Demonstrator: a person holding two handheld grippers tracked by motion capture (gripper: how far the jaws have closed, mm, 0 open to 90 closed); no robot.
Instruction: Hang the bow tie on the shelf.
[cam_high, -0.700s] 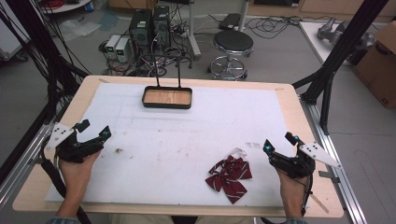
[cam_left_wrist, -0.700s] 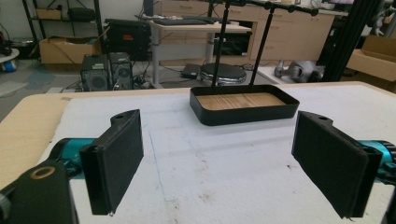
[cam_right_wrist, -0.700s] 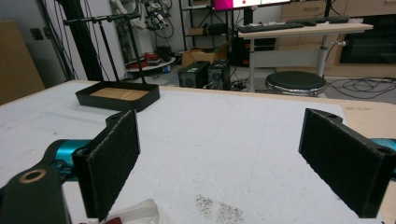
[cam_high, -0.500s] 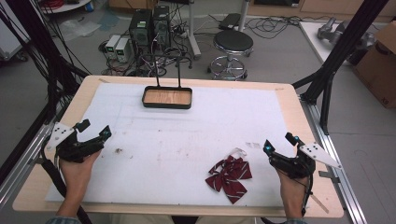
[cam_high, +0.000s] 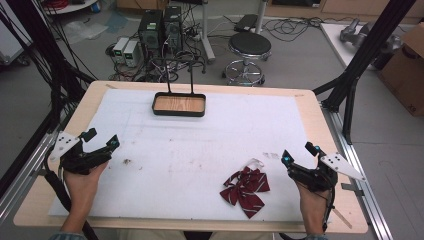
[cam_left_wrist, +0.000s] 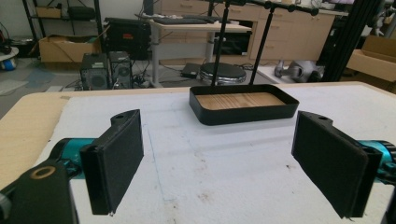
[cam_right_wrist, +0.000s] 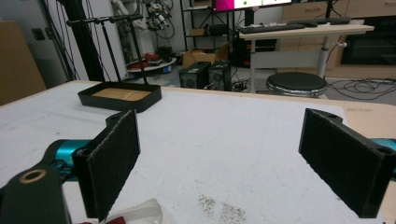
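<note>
Although neither gripper is touching it, the dark red striped bow tie (cam_high: 246, 188) lying flat on the white mat (cam_high: 200, 150) at the near right of the table is the thing closest to hand, just left of the right gripper (cam_high: 300, 156). It is soft cloth, so it should be very light and limp, apt to fold or drape when lifted rather than hold its shape, and unlikely to slip from the felt-like pads (cam_right_wrist: 114, 158). A pale strap (cam_high: 254, 164) trails from its far side; a bit of that strap and a red edge show at the bottom of the right gripper view (cam_right_wrist: 135, 212). The best hold is probably the central knot, where the layers bunch thickest, since a pinch on one wing would likely let the rest dangle. The right gripper's jaws stand wide apart with nothing between them. The left gripper (cam_high: 102, 140), at the near left and well apart from the bow, also has its jaws spread and empty. A black tray (cam_high: 179, 104) with a wooden floor sits at the far middle.
</note>
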